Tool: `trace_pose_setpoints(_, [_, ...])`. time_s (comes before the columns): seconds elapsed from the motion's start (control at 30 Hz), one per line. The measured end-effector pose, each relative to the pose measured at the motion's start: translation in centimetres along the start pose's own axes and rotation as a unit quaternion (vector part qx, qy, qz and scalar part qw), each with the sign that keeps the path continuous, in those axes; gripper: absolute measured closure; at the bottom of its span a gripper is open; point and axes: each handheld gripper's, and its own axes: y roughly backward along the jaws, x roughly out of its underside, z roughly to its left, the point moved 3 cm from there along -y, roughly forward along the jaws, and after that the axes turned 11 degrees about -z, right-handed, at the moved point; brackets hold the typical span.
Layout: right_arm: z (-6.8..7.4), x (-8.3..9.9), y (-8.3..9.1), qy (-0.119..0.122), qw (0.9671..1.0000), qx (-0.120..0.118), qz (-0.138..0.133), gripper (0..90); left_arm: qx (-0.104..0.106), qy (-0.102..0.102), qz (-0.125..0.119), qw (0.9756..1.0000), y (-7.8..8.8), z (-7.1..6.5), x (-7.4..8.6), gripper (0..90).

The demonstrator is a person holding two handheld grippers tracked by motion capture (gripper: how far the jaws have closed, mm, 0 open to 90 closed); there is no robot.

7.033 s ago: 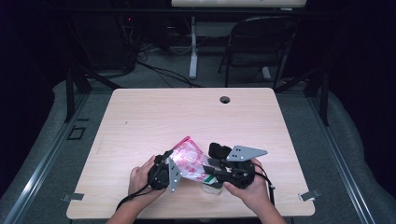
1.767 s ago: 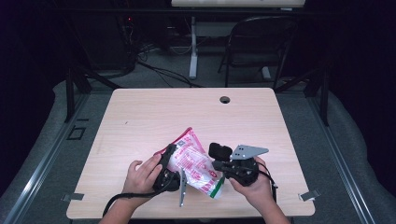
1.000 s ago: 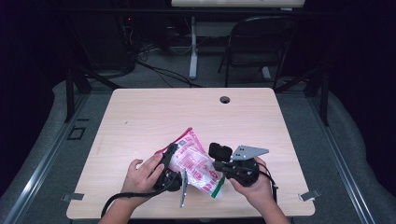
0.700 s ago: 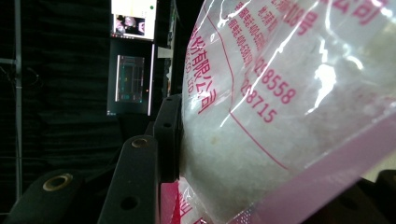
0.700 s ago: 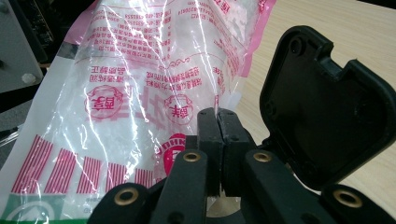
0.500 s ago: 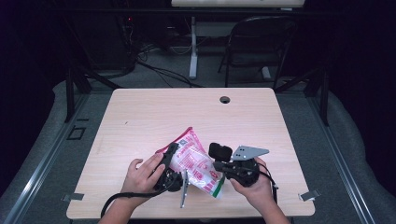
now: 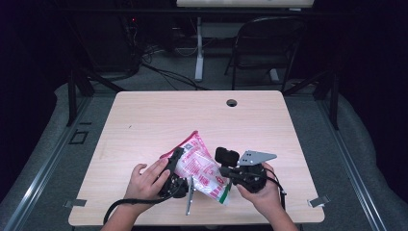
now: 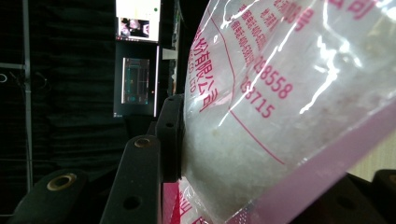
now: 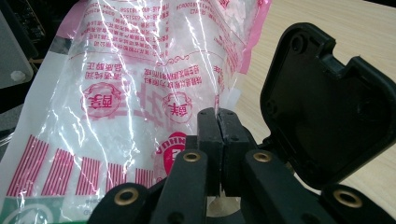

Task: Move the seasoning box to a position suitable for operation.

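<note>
Left gripper (image 7: 175,166) is clamping the soft, slippery salt bag (image 7: 199,166) by its bulge; right gripper (image 9: 217,122) is pinching the film edge; load looking heavy, shifting.

Light wooden tabletop (image 7: 154,120) with round cable hole (image 7: 232,103) near far edge; grey carpet floor (image 7: 356,144) around; dark folding chair (image 7: 262,48) and white desk leg (image 7: 198,48) behind, black cables (image 7: 163,72) on floor; very dark room, lit screens (image 8: 137,56) far off
</note>
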Motion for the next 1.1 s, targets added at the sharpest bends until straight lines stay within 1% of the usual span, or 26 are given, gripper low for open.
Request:
trace_pose_setpoints(0.13, [0.01,-0.01,0.00,0.000,1.0000,-0.001,-0.001,89.3,-0.002,0.001,0.000,1.0000,0.06,0.02,-0.01,63.1])
trace_pose_setpoints(0.2, [0.03,0.00,-0.02,0.000,1.0000,-0.001,-0.001,89.3,-0.006,-0.004,-0.001,1.0000,0.07,0.12,-0.05,63.1])
trace_pose_setpoints(0.43, [0.06,-0.01,-0.02,0.000,1.0000,-0.002,-0.001,89.3,-0.010,-0.006,-0.003,0.9999,0.13,0.23,-0.10,63.2])
trace_pose_setpoints(0.47, [0.07,-0.01,-0.02,0.000,1.0000,-0.002,-0.001,89.3,-0.007,-0.002,-0.001,1.0000,0.14,0.16,-0.07,63.3])
trace_pose_setpoints(0.77, [0.08,-0.02,0.02,0.000,1.0000,-0.002,-0.002,89.3,-0.011,-0.004,-0.002,0.9999,0.17,0.27,-0.15,63.3])
trace_pose_setpoints(0.87, [0.07,-0.02,0.03,0.000,1.0000,-0.001,-0.002,89.3,-0.014,-0.009,-0.003,0.9999,0.17,0.38,-0.20,63.4])
trace_pose_setpoints(1.1, [0.08,-0.03,0.02,0.001,1.0000,-0.002,-0.003,89.3,-0.015,-0.010,-0.002,0.9998,0.21,0.48,-0.21,63.5])
